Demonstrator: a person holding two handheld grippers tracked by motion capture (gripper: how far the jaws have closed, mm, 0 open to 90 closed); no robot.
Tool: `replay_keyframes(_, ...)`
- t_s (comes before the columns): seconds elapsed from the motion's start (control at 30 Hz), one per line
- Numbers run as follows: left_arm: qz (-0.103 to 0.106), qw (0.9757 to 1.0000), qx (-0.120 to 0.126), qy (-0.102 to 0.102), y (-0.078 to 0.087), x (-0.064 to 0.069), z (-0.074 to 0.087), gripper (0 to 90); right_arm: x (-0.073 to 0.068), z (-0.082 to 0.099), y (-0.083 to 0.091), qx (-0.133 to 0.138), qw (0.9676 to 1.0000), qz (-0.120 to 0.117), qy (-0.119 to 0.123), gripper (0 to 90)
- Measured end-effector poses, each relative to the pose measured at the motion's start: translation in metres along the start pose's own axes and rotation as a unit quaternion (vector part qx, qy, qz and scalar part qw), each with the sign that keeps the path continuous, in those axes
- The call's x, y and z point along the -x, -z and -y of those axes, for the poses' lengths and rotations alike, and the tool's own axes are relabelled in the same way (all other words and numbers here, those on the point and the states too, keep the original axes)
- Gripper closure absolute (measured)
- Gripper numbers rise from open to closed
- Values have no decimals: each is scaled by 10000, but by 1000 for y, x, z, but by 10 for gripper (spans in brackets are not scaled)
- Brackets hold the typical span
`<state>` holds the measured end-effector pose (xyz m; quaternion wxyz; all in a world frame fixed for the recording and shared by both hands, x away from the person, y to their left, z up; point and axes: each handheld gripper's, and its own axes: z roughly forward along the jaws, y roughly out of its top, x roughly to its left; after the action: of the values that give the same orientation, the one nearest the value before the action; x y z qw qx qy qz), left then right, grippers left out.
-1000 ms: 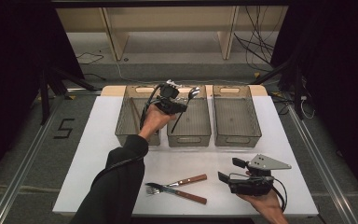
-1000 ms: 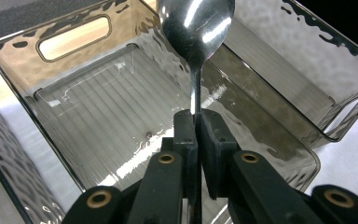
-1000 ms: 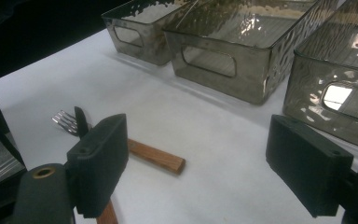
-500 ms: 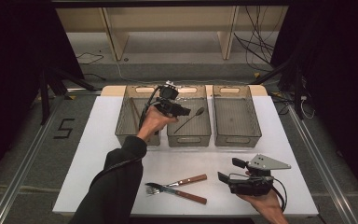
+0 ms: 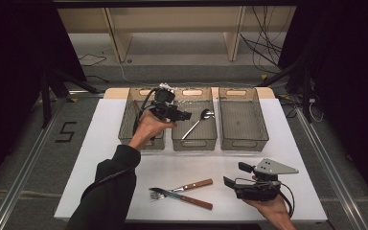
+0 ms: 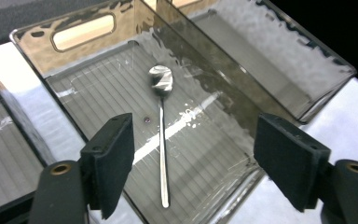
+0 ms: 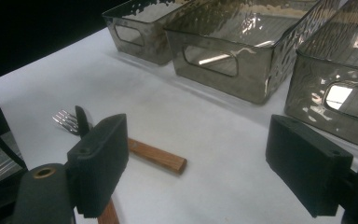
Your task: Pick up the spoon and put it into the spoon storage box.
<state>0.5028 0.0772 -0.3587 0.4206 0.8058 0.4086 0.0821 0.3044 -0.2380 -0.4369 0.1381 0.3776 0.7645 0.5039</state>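
A metal spoon (image 5: 195,123) lies slantwise on the floor of the middle bin (image 5: 194,142), bowl toward the far end (image 6: 162,135). My left gripper (image 5: 186,115) hovers over that bin's left wall. Its jaws have just been opening and stand wide apart (image 6: 204,163), with nothing between the pads. My right gripper (image 5: 235,175) rests low at the front right of the table, open and empty (image 7: 203,163). A fork (image 5: 187,187) and a knife (image 5: 191,200), both with wooden handles, lie crossed on the table to its left; the knife handle (image 7: 156,158) is near the right gripper's left pad.
Three smoky transparent bins stand in a row at the back of the white table (image 5: 124,191): the left bin (image 5: 127,129), the middle one, and the right bin (image 5: 243,139). Dark floor and cables surround the table.
The left gripper held the spoon above the middle bin, opened, and the spoon dropped onto the bin floor. The left hand has drawn back slightly to the left. The right gripper has not moved.
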Motion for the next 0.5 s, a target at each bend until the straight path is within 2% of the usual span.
replay_keyframes(0.17, 18, 10000, 71, -41, 16, 1, 13, 245, 0, 0, -1, -13, 10000, 2, 4, 220)
replay_keyframes(0.27, 91, 9998, 186, 3, 26, 1, 22, 231, -1, 0, -1, -31, 10000, -12, -6, 219)
replay_keyframes(0.33, 92, 9997, 216, -59, 32, 3, 28, 223, -2, -1, -2, -48, 10000, -23, -1, 220)
replay_keyframes(0.5, 132, 9992, 375, -69, 47, 5, 42, 203, -5, -3, -3, -90, 9999, -59, 39, 219)
